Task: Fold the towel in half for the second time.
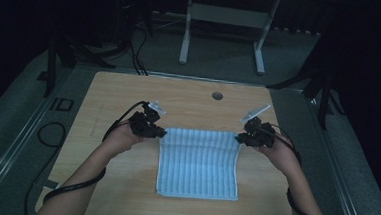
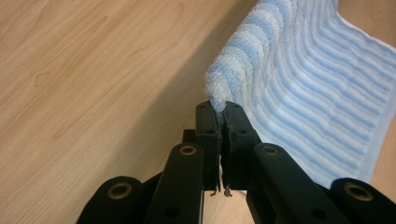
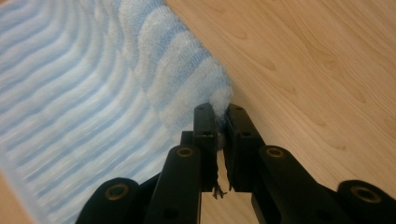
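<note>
Dim room, perhaps grey floor [image 1: 221,64]

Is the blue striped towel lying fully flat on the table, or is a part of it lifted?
Partly lifted. The left gripper and right gripper each pinch a far corner of the towel, raising that edge; its near part lies spread on the table.

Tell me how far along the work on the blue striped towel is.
Done: both far corners are gripped. The left gripper and the right gripper are each shut on a corner of the towel; each gripper view shows cloth pinched between the jaws. In hand: the far edge is raised off the table, while the near edge lies flat. Left: probably the fold itself, since no layer lies doubled over yet.
</note>
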`<action>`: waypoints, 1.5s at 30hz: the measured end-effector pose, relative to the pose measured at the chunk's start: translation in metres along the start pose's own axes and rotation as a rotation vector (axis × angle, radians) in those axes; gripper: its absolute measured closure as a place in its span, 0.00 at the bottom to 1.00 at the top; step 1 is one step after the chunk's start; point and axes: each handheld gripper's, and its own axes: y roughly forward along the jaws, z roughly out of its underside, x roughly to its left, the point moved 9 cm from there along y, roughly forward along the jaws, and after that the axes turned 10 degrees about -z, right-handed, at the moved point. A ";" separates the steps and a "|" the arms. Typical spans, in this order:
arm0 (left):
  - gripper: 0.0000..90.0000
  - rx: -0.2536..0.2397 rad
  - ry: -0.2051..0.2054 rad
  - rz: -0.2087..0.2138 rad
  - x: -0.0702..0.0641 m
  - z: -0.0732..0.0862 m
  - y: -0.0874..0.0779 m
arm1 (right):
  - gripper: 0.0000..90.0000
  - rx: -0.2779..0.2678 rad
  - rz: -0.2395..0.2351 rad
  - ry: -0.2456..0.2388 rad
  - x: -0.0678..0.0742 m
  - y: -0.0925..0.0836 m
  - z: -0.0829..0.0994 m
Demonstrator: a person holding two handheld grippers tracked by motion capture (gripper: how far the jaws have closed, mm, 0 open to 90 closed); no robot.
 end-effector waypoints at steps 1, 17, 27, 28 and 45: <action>0.95 0.000 -0.002 0.006 -0.002 0.001 -0.001 | 0.93 0.000 0.000 0.000 0.000 0.000 0.000; 0.95 -0.012 0.036 0.074 -0.050 0.043 -0.016 | 0.93 -0.050 -0.047 -0.053 0.055 -0.006 0.043; 0.73 0.023 0.082 0.199 -0.094 0.078 -0.021 | 0.74 -0.057 -0.094 -0.018 0.092 -0.013 0.092; 0.72 0.008 0.054 0.195 -0.091 0.077 -0.021 | 0.74 -0.064 -0.084 -0.005 0.092 -0.016 0.097; 0.67 0.056 0.061 0.224 -0.118 0.070 0.027 | 0.80 0.016 -0.134 -0.008 0.098 0.042 0.095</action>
